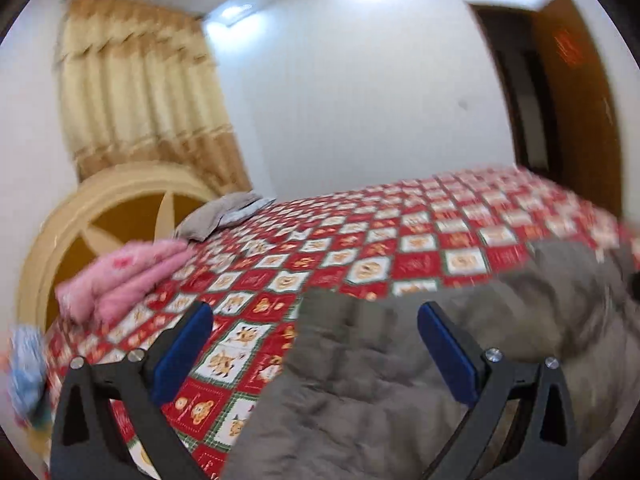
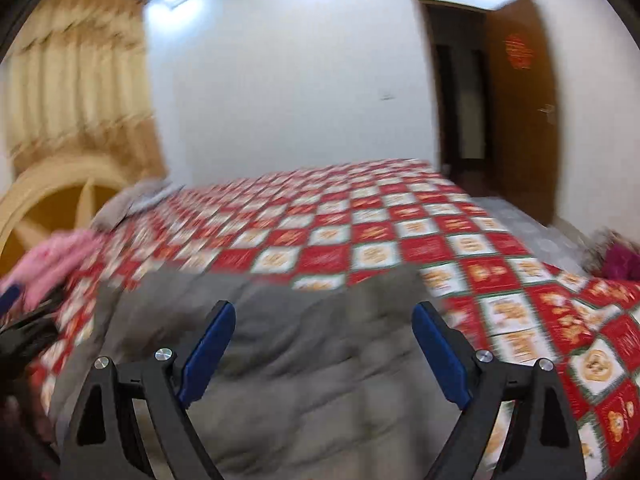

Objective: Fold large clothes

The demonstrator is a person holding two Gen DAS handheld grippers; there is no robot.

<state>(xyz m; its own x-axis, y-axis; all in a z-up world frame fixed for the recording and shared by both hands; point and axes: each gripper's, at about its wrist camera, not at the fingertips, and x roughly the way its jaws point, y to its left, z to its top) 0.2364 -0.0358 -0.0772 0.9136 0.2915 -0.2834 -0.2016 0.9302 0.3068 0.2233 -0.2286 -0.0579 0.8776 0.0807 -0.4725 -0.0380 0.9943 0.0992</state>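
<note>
A grey-brown quilted padded coat point(image 1: 400, 380) lies rumpled on the near edge of the bed's red-and-white checked bear-print cover point(image 1: 380, 236). Both the left tongs point(image 1: 316, 354) and the right tongs point(image 2: 324, 354) gape wide above it, gripping nothing. Folded fluffy pink fabric point(image 1: 120, 280) sits far left. Only the right view shows a magenta bundle point(image 2: 622, 262) at far right.

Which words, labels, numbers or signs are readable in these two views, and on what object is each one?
No text can be read.
Red decoration on the brown door: too blurred to read.
Red squares of the checkered bedspread: faint script-like marks, too blurred to read.
Grey quilted garment: no label visible.
</note>
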